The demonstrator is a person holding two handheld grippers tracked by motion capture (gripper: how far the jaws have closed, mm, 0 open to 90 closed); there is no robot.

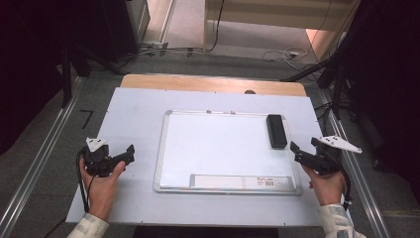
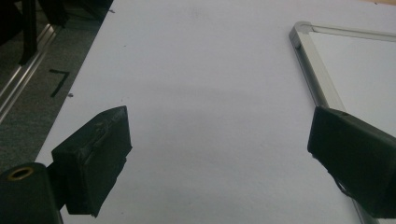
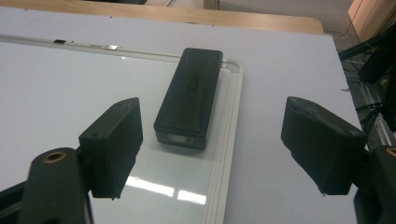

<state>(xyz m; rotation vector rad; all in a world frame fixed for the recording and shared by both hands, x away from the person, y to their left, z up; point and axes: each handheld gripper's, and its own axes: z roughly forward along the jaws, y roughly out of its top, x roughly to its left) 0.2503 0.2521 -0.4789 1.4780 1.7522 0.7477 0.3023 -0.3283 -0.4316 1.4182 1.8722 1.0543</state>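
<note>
At the near edge of the desk (image 1: 138,208), a flat top covered by a pale grey-white sheet, the person's two forearms come in, each hand holding a black two-jaw gripper. The left gripper (image 1: 130,154) rests over the bare sheet near the desk's left edge, just left of the board, and its jaws stand wide apart with nothing between them; in the left gripper view the left gripper (image 2: 219,154) frames only plain sheet, with the board's rounded metal corner off to one side. The right gripper (image 1: 296,151) hovers by the desk's right edge, just beside the board's right frame, and its jaws are likewise parted and hold nothing. In the right gripper view the right gripper (image 3: 210,149) points toward the eraser, which lies a little beyond the jaw tips, apart from both. Between the hands lies the rectangular white dry-erase board with a silver metal frame (image 1: 159,163), flat in the middle of the desk, with a paper label strip (image 1: 240,181) along its near edge. The black rectangular block eraser (image 1: 276,131) lies on the board's far right corner, its long side running along the right frame and its far end close to the top frame. Beyond the sheet a strip of light wooden desktop (image 1: 213,83) shows at the far edge.
</note>
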